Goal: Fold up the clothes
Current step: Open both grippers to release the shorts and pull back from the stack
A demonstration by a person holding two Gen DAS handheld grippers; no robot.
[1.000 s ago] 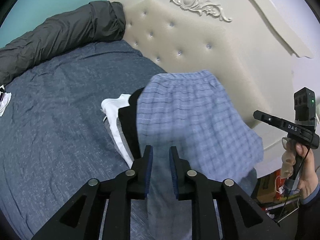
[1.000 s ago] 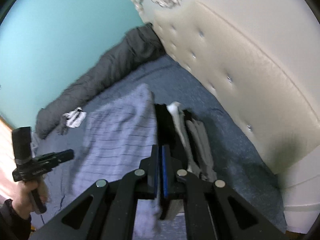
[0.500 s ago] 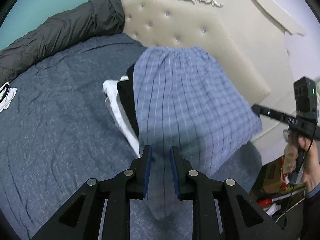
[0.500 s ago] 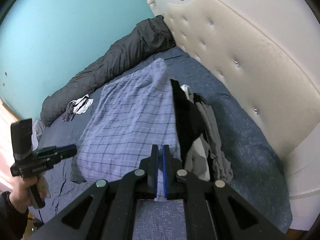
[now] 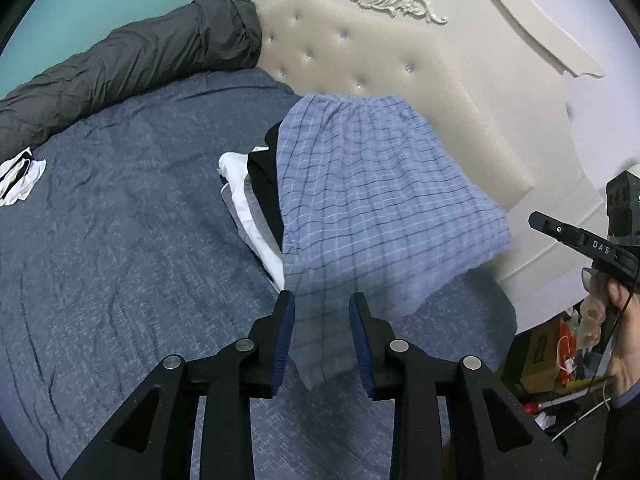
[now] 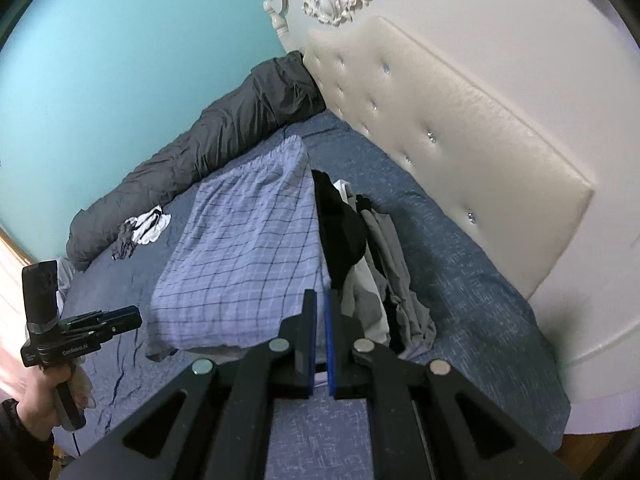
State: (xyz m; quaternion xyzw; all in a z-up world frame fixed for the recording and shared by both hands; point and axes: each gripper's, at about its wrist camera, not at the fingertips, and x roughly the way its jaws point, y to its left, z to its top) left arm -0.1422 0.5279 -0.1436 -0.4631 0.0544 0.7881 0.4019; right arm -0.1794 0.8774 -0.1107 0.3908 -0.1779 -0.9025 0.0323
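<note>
Blue plaid shorts [image 5: 380, 208] draped over clothes pile [image 6: 372, 264] on bed [image 5: 120, 220]. Left tool [image 5: 322, 328] just been opening, pads apparently clear of hem between them. Right tool [image 6: 321, 320] clenched, probably pinching shorts edge.

Dim, soft light; fisheye-bent edges, slight blur.

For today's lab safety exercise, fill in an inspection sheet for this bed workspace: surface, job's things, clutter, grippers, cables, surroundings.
Surface: wrinkled dark blue bedspread.
Job's things: blue checked cloth garment draped over a pile of black, white and grey clothes.
Clutter: crumpled white-and-black rag; rolled dark grey duvet.
Grippers: left gripper jaws just opening, garment between them; right gripper shut on the garment's corner.
Cables: thin dark cable at the right handle.
Surroundings: cream tufted headboard, teal wall.
</note>
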